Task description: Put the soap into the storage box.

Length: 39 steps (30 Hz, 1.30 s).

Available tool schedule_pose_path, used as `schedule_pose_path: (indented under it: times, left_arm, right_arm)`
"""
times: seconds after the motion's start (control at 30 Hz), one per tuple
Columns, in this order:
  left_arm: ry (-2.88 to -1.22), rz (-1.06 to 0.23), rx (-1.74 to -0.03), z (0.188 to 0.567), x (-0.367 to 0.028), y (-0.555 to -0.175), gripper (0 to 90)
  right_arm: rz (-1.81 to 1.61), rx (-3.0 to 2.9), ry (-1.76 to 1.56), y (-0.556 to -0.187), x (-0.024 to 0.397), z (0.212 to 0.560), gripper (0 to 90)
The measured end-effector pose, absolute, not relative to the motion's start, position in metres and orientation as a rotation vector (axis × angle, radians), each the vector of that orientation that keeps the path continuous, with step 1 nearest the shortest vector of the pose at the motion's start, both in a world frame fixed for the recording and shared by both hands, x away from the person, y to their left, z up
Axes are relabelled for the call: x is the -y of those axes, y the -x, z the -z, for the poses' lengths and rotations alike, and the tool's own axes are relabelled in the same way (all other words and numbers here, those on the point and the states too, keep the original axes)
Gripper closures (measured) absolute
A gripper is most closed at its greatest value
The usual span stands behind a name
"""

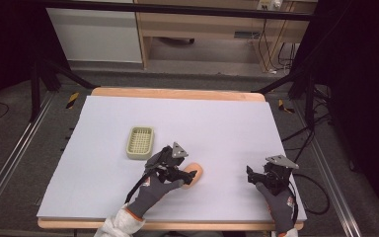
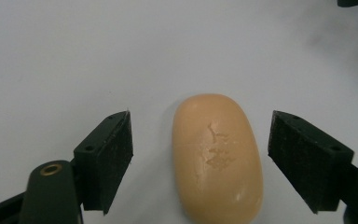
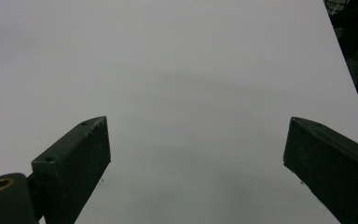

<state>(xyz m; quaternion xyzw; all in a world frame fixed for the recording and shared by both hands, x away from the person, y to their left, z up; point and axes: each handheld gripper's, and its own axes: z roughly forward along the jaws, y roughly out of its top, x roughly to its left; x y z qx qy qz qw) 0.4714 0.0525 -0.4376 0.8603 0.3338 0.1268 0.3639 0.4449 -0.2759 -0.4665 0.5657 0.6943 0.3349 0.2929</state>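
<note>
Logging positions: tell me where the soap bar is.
In the high view the soap bar lies near the table's front edge, between the left gripper's open jaws, right of the green tray.

My left gripper point(image 1: 190, 175) sits low over the white table sheet point(image 1: 227, 128), its tips at the near edge of the peach soap bar point(image 1: 194, 174), which lies just ahead of it to the right. Whether its jaws stand apart cannot be told from here. The pale green slotted soap dish point(image 1: 140, 142) lies near, ahead and to the left of that gripper, apart from the bar. My right gripper point(image 1: 250, 175) rests well apart to the right of the bar, over bare sheet, its cable point(image 1: 316, 190) trailing off to its right side.
</note>
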Motion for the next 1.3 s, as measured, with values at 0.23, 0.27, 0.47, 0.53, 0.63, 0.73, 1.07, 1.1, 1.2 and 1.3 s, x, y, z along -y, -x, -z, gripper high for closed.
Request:
schedule_pose_path:
  times: [0.23,0.27,0.47,0.53,0.63,0.73,1.07,1.1,1.2,1.3]
  left_arm:
    - [-2.239,-0.320,-0.858,0.444,-0.048,-0.472,20.9]
    - [-2.245,-0.316,-0.862,0.447,-0.047,-0.472,20.9]
    - [-2.267,-0.313,-0.861,0.452,-0.044,-0.472,20.9]
    - [-2.273,-0.308,-0.861,0.453,-0.042,-0.473,20.9]
    - [-2.282,-0.308,-0.862,0.455,-0.040,-0.473,20.7]
    - [-2.297,-0.299,-0.866,0.459,-0.037,-0.476,20.6]
    - [-2.353,-0.267,-0.882,0.468,-0.030,-0.480,22.6]
    - [-2.353,-0.267,-0.882,0.468,-0.030,-0.480,22.8]
    - [-2.361,-0.271,-0.885,0.469,-0.028,-0.479,24.5]
    - [-2.366,-0.272,-0.890,0.469,-0.027,-0.480,25.6]
  right_arm:
    - [-0.892,-1.854,-1.509,-0.445,0.275,0.466,7.5]
    - [-0.892,-1.855,-1.512,-0.445,0.275,0.467,7.5]
    - [-0.888,-1.859,-1.513,-0.446,0.275,0.467,7.3]
    - [-0.887,-1.862,-1.510,-0.446,0.274,0.467,7.2]
    - [-0.883,-1.862,-1.512,-0.446,0.275,0.468,7.2]
    - [-0.882,-1.863,-1.514,-0.446,0.275,0.468,7.2]
    - [-0.870,-1.869,-1.515,-0.447,0.274,0.469,7.1]
    - [-0.869,-1.870,-1.514,-0.447,0.274,0.469,7.1]
    - [-0.871,-1.870,-1.515,-0.447,0.274,0.469,7.1]
    - [-0.868,-1.874,-1.512,-0.447,0.274,0.469,7.1]
